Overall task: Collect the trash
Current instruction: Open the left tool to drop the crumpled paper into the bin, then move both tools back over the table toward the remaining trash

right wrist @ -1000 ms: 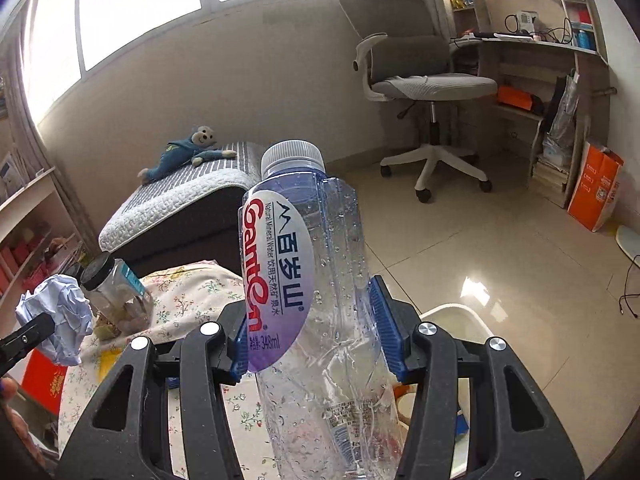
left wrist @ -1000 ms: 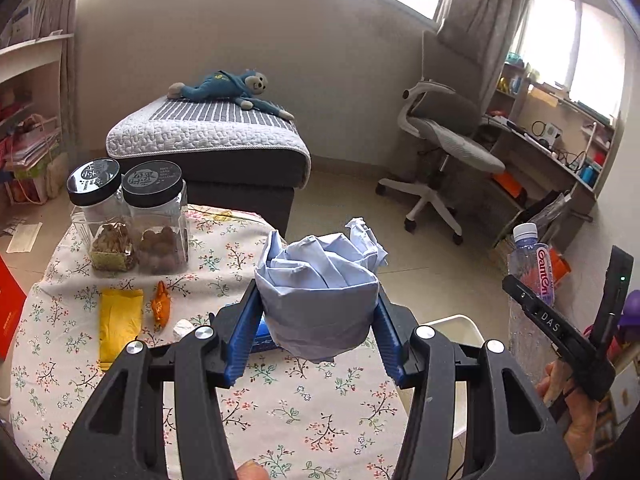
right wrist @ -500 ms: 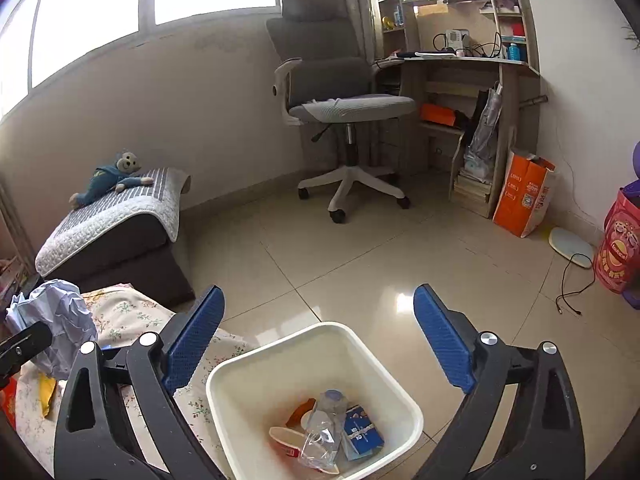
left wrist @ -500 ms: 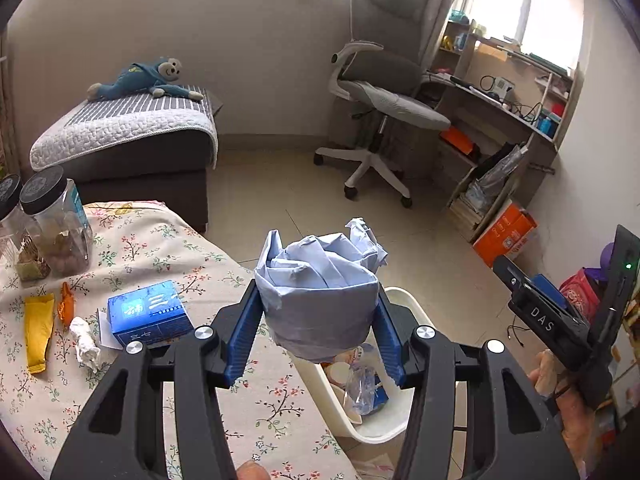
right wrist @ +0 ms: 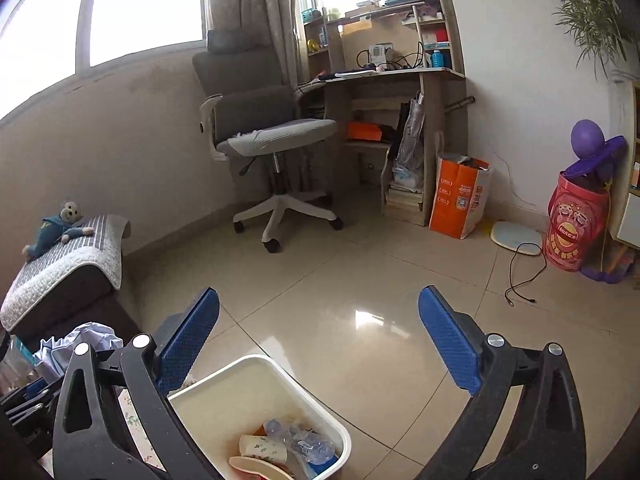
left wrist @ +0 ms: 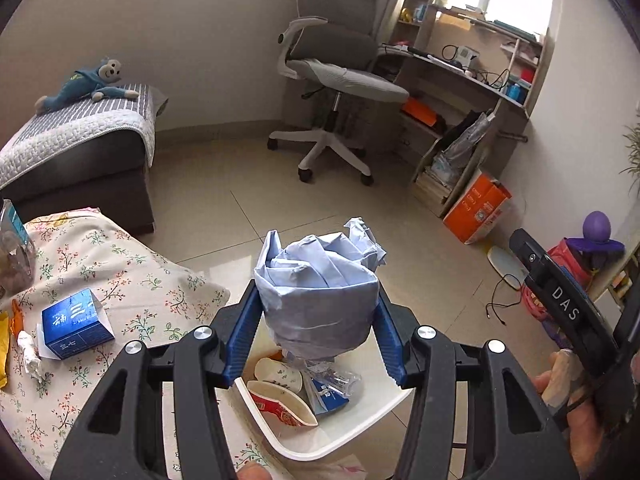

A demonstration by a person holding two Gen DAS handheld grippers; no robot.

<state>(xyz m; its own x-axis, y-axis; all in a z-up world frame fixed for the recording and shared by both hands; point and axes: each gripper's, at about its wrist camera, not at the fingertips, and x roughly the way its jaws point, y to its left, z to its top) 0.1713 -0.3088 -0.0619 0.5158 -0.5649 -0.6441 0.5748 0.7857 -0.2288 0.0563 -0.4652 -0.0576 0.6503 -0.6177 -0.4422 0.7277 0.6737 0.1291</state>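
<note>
Gone from my right gripper (right wrist: 319,340) is the clear plastic water bottle (right wrist: 304,446), now lying in the white plastic bin (right wrist: 256,372) below its wide, empty jaws. Meanwhile my left gripper (left wrist: 316,334) has swung from the floral-clothed table (left wrist: 120,276) to above the bin, clamping the crumpled pale-blue paper ball (left wrist: 316,292).

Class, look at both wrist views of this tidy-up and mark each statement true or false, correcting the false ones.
1. The left gripper holds a crumpled paper ball. True.
2. The right gripper grips a water bottle. False: its jaws are wide apart with nothing between them.
3. The white bin already contains trash. True.
4. The blue box lies in the bin. False: it sits on the floral tablecloth.
</note>
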